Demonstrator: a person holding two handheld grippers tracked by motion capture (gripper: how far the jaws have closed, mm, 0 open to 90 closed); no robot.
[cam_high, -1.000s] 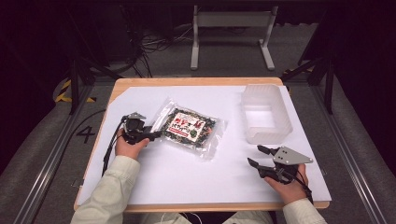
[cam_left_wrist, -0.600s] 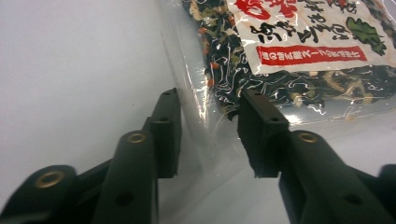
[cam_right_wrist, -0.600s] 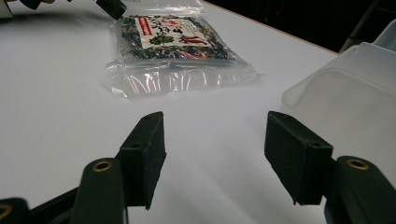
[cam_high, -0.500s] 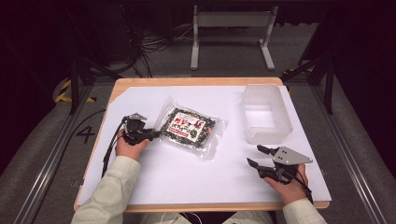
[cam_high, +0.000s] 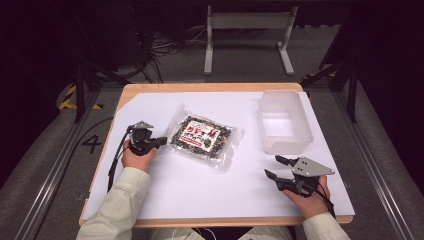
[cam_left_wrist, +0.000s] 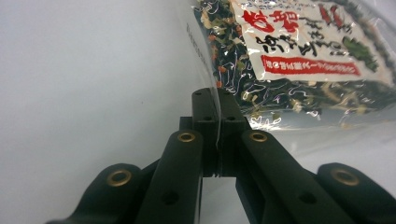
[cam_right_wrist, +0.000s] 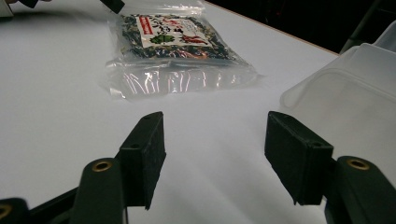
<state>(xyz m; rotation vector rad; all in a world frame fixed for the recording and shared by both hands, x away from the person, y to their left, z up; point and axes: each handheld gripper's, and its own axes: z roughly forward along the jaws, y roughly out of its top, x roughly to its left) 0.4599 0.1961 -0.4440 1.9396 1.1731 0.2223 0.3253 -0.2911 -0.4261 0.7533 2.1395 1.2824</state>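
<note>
Clamping the clear edge of the seaweed packet (cam_high: 202, 136), the left gripper (cam_high: 161, 141) has just closed near the desk's (cam_high: 200, 185) left edge. Near the front right corner, the right gripper (cam_high: 273, 167) rests with jaws apart, grasping nothing.

Left gripper view: the packet (cam_left_wrist: 299, 60) runs off the top and right edges beyond the fingertips (cam_left_wrist: 205, 109), its label print cut short. Right gripper view: the plastic container (cam_right_wrist: 345, 93), right of the right-hand finger (cam_right_wrist: 296, 156), is cut by the right edge.
</note>
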